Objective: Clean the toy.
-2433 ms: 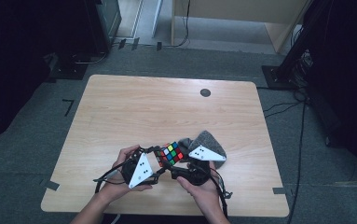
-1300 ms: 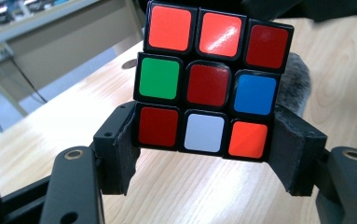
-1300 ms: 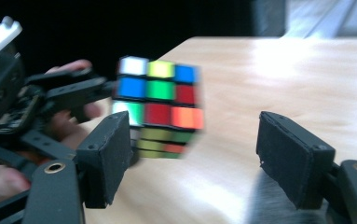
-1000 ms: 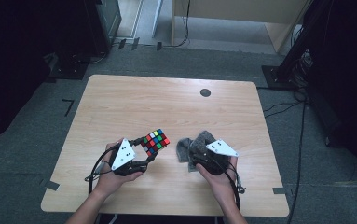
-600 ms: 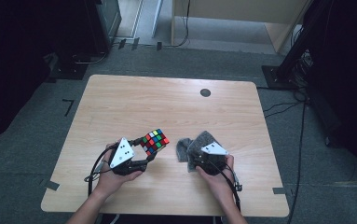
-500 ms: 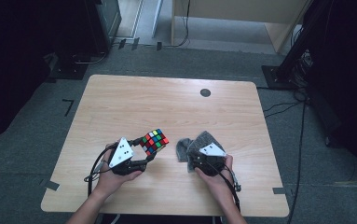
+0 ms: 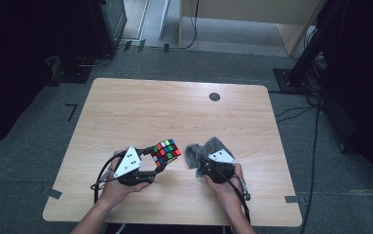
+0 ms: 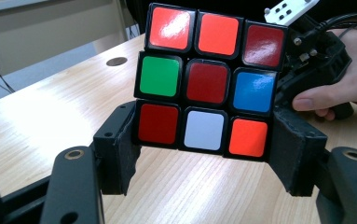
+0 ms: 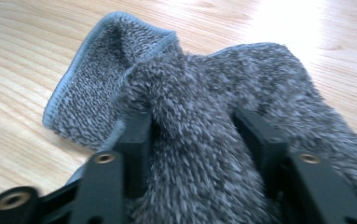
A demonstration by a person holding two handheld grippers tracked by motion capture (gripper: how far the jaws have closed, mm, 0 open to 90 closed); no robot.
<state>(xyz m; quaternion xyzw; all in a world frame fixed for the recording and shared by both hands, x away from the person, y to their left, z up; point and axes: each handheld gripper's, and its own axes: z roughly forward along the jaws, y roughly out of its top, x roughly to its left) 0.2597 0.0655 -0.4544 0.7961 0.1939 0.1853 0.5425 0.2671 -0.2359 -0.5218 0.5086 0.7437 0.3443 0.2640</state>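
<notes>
Item 1. Rubik's cube (image 8: 208,78), scrambled, stickers red, orange, green, blue and white on the face toward my left camera. I held it in my left gripper (image 8: 204,149), jaws clamped on its bottom layer from either side, pads pressing the two lower corners. The cube stood clear above the wooden table (image 7: 174,112), tilted up a little. I judged this hold was chosen to leave the upper layers and faces bare, so the cloth could reach them.

Item 2. Grey microfibre cloth (image 9: 204,121), fluffy, with a stitched pale-blue hem, lying bunched on the table just right of the cube and apart from it. In the high view it sat under and ahead of my right gripper (image 7: 208,163).

Item 3. Right gripper (image 9: 192,135), pointed down into the cloth. Its jaws had just been closing, a thick fold of the pile gathered between them; the pads looked sunk into the nap on both sides, so I entered it as pinched on the cloth. A fold taken from the middle seemed meant to give a padded wad for wiping.

Item 4. Table furniture: one dark round grommet (image 7: 214,96) at the far edge, well away from both items.
</notes>
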